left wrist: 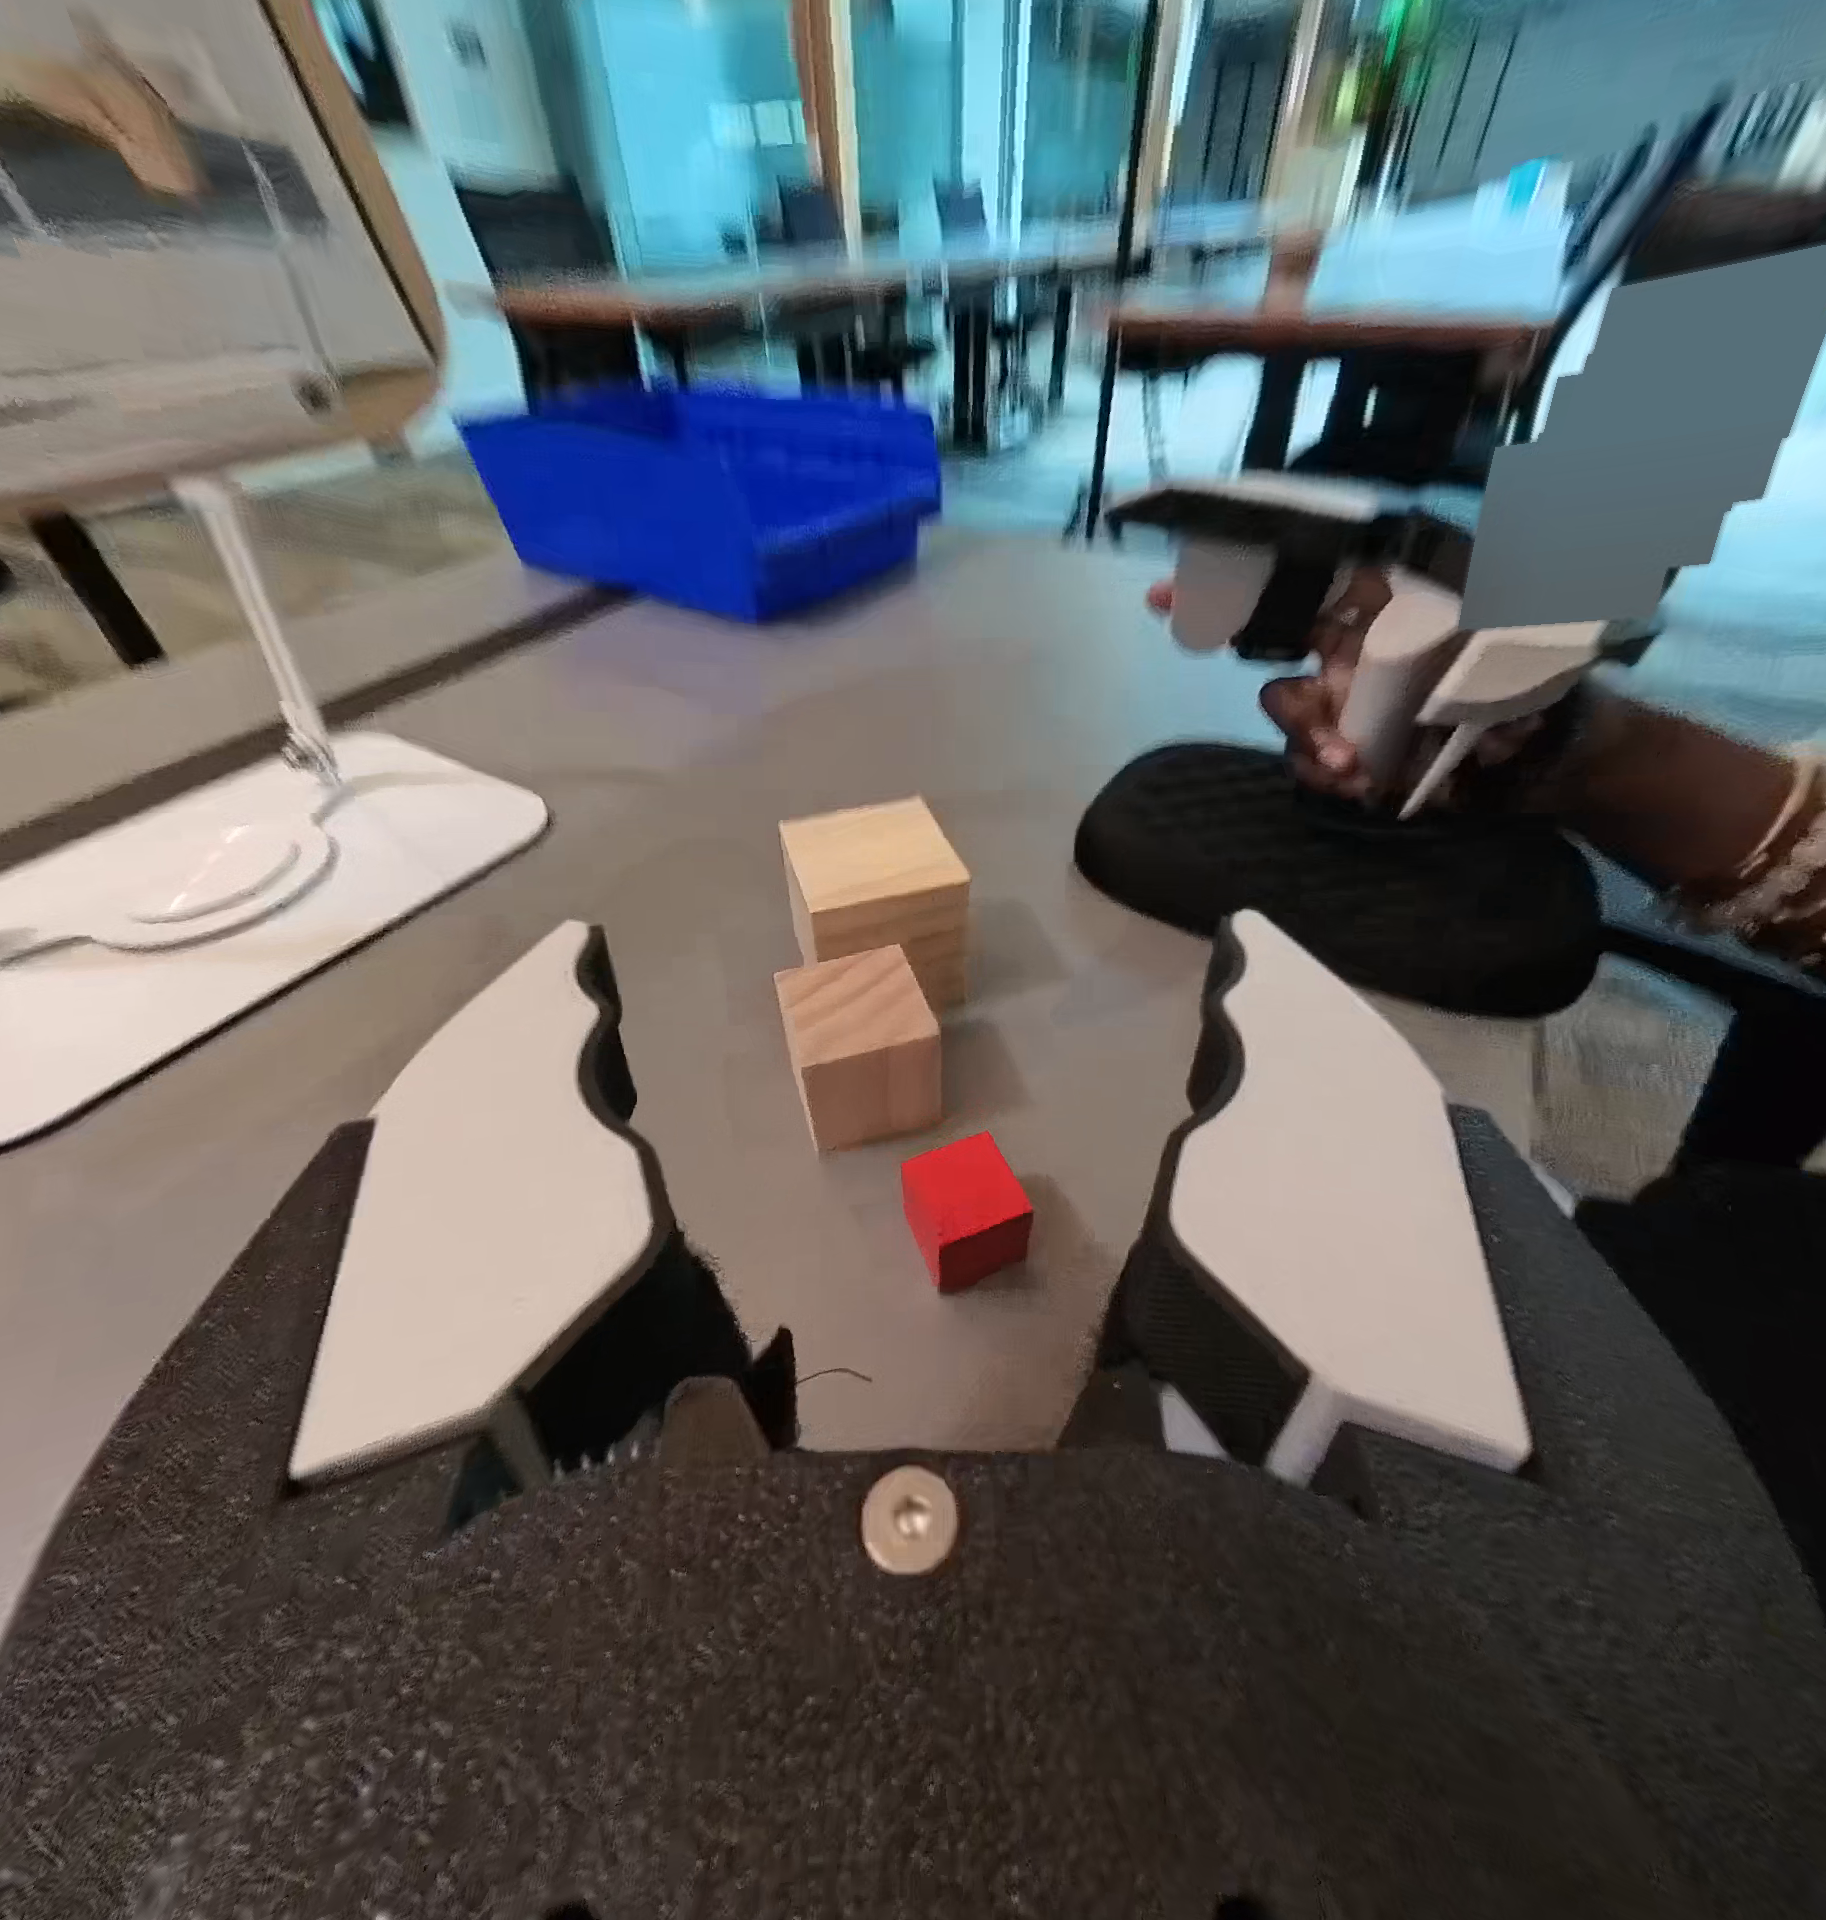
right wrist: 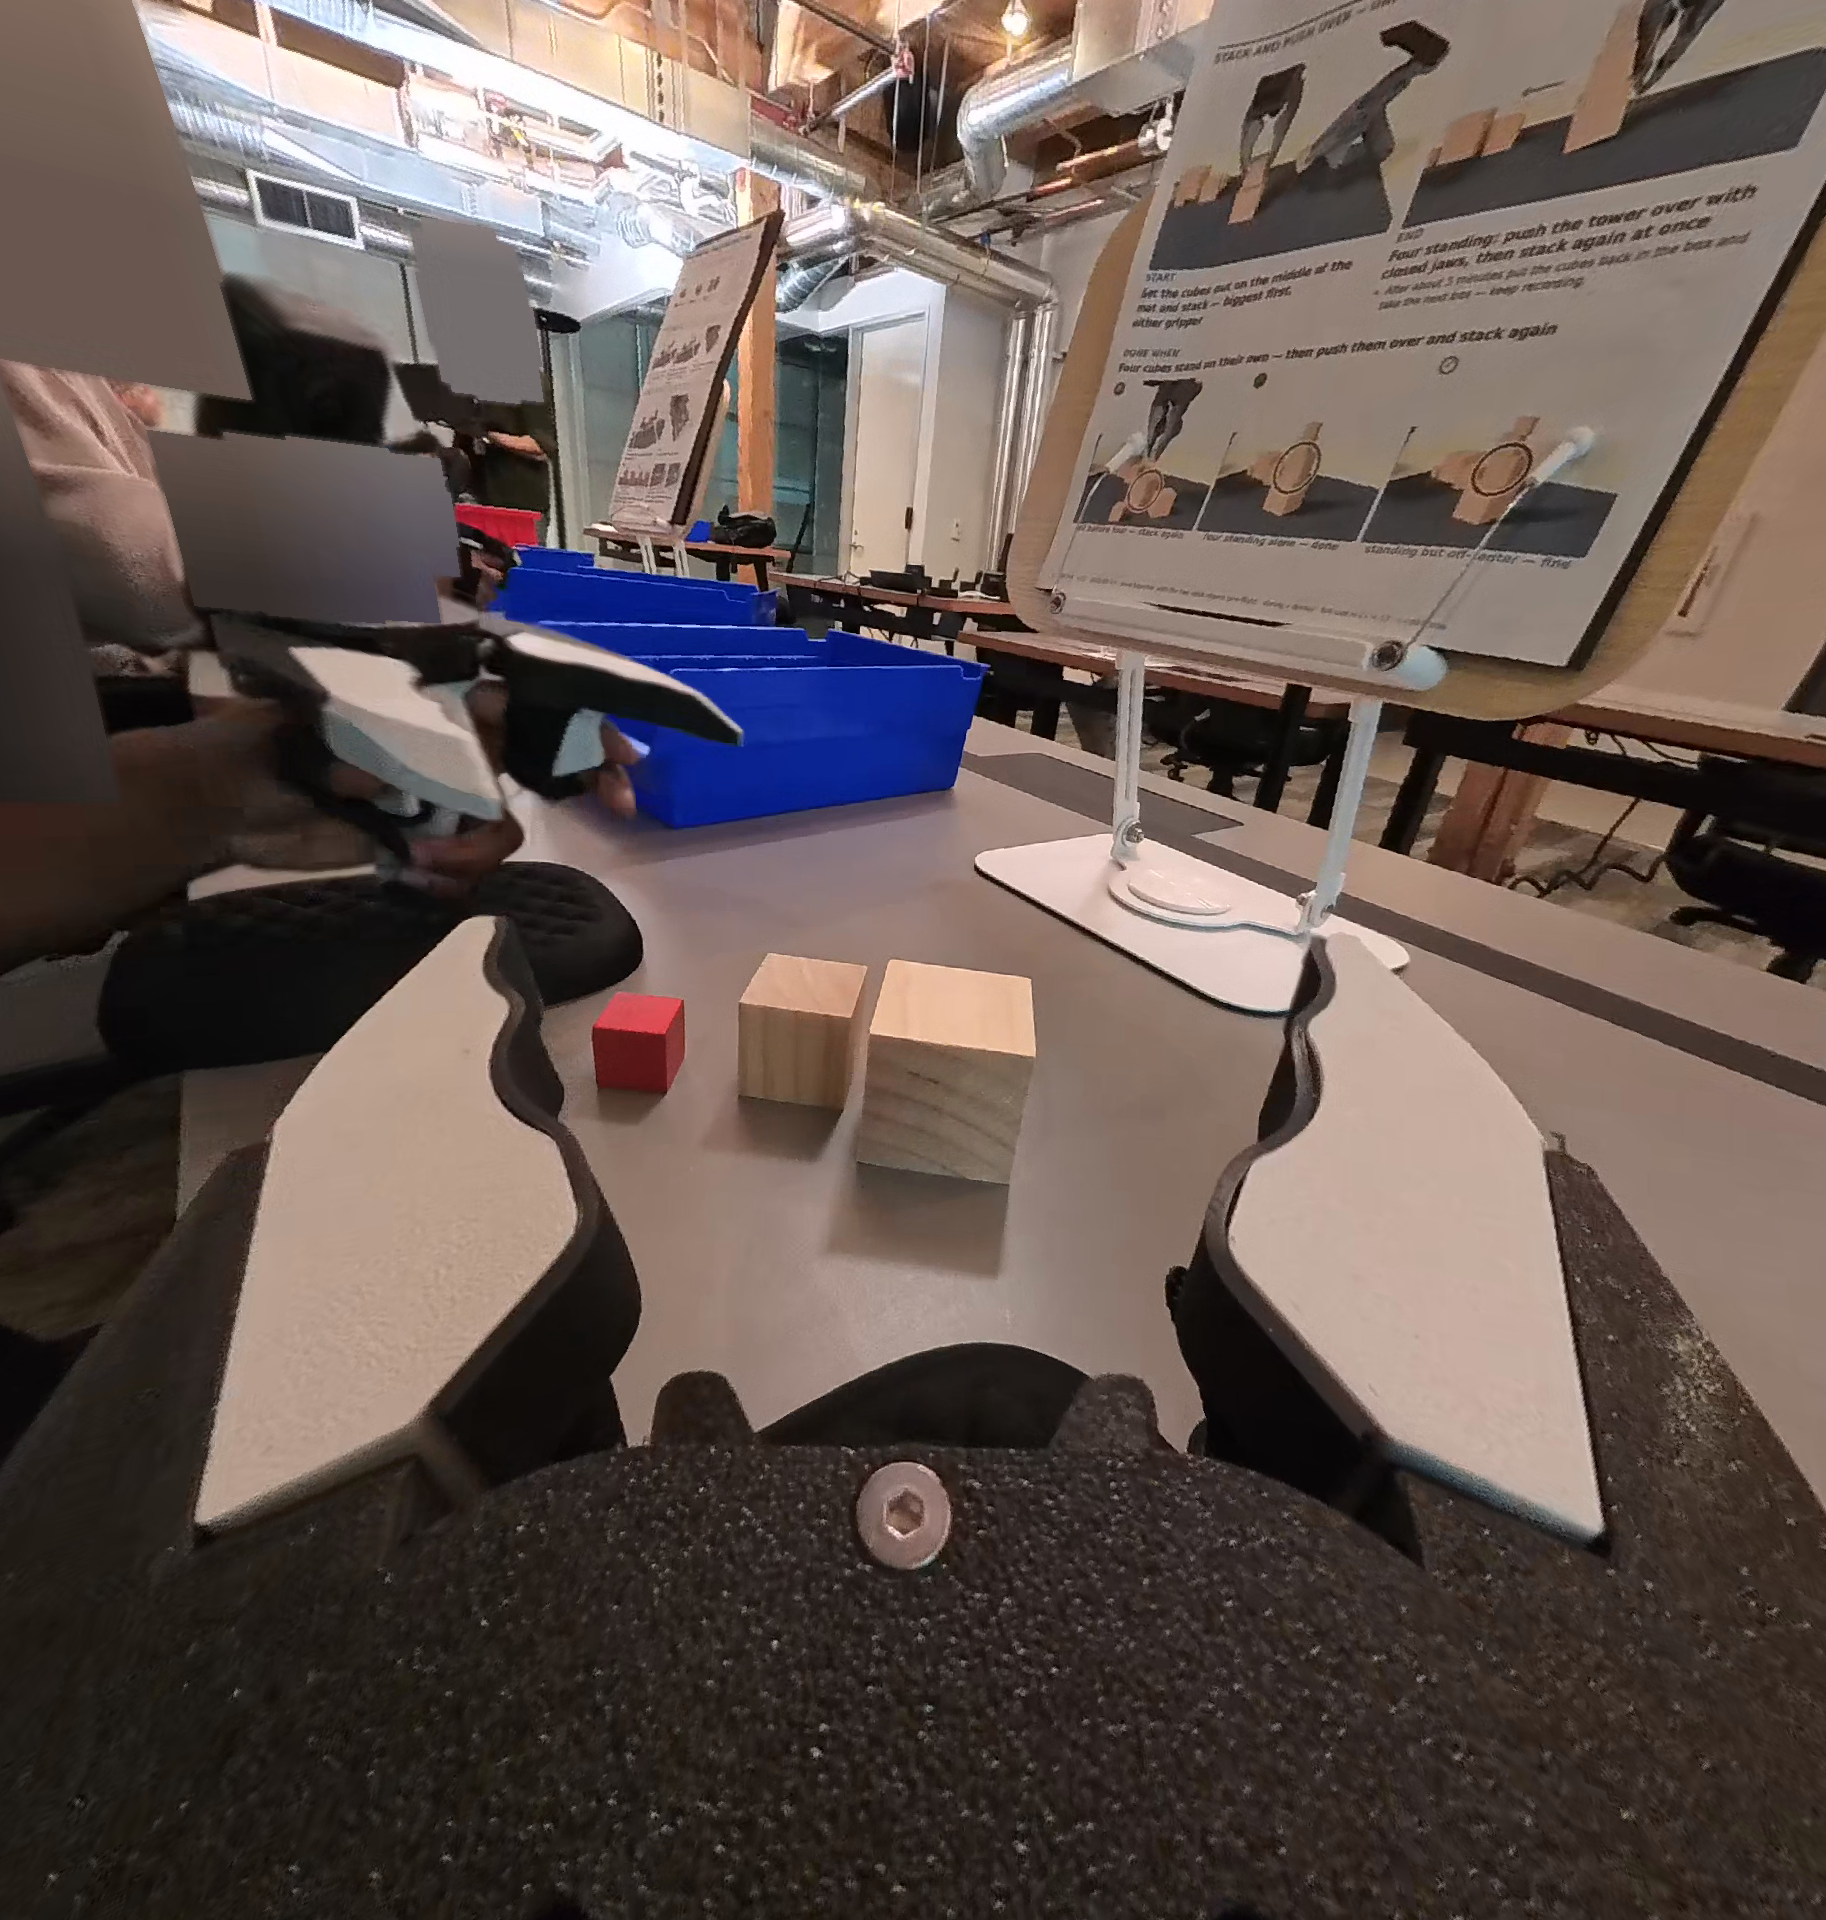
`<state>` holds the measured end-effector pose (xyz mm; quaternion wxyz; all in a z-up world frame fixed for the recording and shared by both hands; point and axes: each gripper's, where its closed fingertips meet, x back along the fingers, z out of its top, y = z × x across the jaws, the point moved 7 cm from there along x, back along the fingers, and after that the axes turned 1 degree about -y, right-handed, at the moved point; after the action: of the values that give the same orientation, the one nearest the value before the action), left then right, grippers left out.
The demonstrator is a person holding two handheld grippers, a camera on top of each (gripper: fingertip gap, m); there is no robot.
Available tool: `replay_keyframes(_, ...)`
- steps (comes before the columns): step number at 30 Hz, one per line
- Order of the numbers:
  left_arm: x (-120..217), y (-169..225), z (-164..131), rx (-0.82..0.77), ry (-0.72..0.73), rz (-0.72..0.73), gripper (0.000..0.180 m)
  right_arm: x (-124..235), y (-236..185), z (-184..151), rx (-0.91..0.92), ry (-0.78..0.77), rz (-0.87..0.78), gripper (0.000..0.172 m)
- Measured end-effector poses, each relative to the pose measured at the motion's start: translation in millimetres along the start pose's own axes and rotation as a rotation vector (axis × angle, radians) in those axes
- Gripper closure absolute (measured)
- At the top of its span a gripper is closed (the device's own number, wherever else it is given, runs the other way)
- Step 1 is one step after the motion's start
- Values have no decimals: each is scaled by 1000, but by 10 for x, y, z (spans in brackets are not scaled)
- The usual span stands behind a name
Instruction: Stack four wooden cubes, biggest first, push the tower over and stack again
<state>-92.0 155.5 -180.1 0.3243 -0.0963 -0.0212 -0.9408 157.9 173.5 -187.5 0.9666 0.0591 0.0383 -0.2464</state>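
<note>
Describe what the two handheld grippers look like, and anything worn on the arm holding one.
Each gripper, left and right, has a black speckled body with a silver hex screw, and two white flat-topped fingers with wavy black inner edges on the jaws. The arm holding the right one wears several thin bracelets.

The left tongs point(left wrist: 914, 997) are held wide open, with nothing between the two white fingers point(left wrist: 493, 1174). The right tongs point(right wrist: 909, 1039) are spread wide too and hold nothing. Each pair is gripped by a hand point(left wrist: 1324, 717), and bracelets are worn on one wrist point(left wrist: 1802, 862).
</note>
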Motion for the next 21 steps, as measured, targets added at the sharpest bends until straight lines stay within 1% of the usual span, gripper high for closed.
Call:
replay_keyframes(2, -214, -25, 42, -4, -197, -13, 78, -4, 4, -5, -4, -6, -2, 39)
replay_keyframes(4, -460, -56, 50, -27, -393, 16, 78, -7, 2, -8, 0, -10, -5, 39)
replay_keyframes(5, -587, -63, 56, -47, -453, 36, 80, -6, 5, -8, 1, -9, -13, 39)
replay_keyframes(7, -831, -31, 70, -58, -530, 29, 87, -7, 13, -9, 1, -10, -32, 39)
replay_keyframes(9, -1027, -6, 66, -60, -591, 20, 89, -10, 19, -13, 2, -16, -47, 39)
replay_keyframes(11, -1160, -54, 31, -85, -648, 60, 88, -16, 21, -17, 4, -22, -56, 40)
replay_keyframes(14, -1307, -98, -67, -27, -712, 38, 87, -16, 18, -18, 10, -22, -65, 41)
replay_keyframes(15, -1344, -106, -102, -11, -732, 20, 91, -16, 17, -17, 12, -22, -67, 41)
replay_keyframes(16, -1378, -101, -127, -2, -744, -15, 106, -17, 16, -18, 13, -21, -68, 42)
replay_keyframes(17, -1406, -112, -129, -4, -738, -31, 116, -18, 17, -18, 13, -22, -70, 41)
replay_keyframes(19, -1450, -123, -100, -22, -731, -86, 117, -21, 18, -21, 13, -25, -73, 42)
replay_keyframes(21, -1505, -137, 21, -90, -667, -165, 118, -24, 18, -22, 15, -28, -77, 43)
